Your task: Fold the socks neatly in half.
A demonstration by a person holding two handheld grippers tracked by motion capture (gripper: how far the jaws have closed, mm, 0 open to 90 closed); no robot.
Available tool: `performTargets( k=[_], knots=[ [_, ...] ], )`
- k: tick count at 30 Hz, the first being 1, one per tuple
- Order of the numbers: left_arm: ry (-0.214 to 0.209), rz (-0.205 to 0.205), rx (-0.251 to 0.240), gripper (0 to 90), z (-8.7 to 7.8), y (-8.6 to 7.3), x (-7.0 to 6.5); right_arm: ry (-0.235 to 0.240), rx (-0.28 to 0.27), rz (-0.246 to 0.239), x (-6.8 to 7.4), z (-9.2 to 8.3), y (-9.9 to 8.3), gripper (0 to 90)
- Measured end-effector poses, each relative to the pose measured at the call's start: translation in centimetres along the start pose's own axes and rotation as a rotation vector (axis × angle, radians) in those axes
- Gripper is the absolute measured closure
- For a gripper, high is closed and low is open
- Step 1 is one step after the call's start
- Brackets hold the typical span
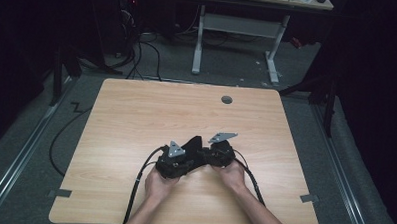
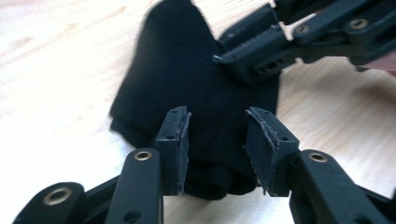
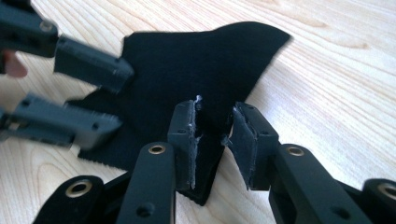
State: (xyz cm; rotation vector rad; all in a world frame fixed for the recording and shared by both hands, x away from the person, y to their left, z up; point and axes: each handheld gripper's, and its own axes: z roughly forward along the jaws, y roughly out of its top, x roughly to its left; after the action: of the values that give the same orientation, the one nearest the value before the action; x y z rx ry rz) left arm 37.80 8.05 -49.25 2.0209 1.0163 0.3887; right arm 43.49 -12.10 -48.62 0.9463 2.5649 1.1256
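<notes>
A black cloth (image 1: 195,144) lies on the wooden table (image 1: 136,115), a little toward the person's edge from the middle, with both grippers working it from opposite sides. In the left gripper view the cloth (image 2: 187,93) shows doubled layers along its lower left border and a thick rolled bulge at the near end — a fold appears begun, though it is loose and uneven, and the far end stands up in a peak rather than lying flat.

The left gripper (image 2: 217,144) has its jaws released: the bulge sits between the pads, with a gap showing on each side. The right gripper (image 3: 215,140) straddles a narrow corner of the cloth (image 3: 201,70); the cloth lies against one pad while the other stands a little off, so this reads as a loose hold rather than a firm pinch — not yet a grasp. What seems left is to take proper hold, lay the raised end down, and square the layers.

Room for moving is generous: bare wood lies all around the cloth, and the round cable hole (image 1: 227,99) near the far edge is well apart. The tight spot is between the grippers themselves, whose tips nearly meet over the cloth.
</notes>
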Motion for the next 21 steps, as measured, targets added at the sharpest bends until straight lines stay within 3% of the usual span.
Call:
performTargets(
  k=[9, 21],
  knots=[
    [-0.009, -0.039, 0.004, 59.7, 0.7, 0.6, 1.8, -0.023, -0.008, 0.025, 0.0, -0.1, -0.2, 67.2],
    [-0.007, -0.041, 0.012, 59.5, 2.0, 1.9, 3.0, -0.073, -0.035, 0.070, -0.7, 0.3, 0.1, 64.7]
  ],
)
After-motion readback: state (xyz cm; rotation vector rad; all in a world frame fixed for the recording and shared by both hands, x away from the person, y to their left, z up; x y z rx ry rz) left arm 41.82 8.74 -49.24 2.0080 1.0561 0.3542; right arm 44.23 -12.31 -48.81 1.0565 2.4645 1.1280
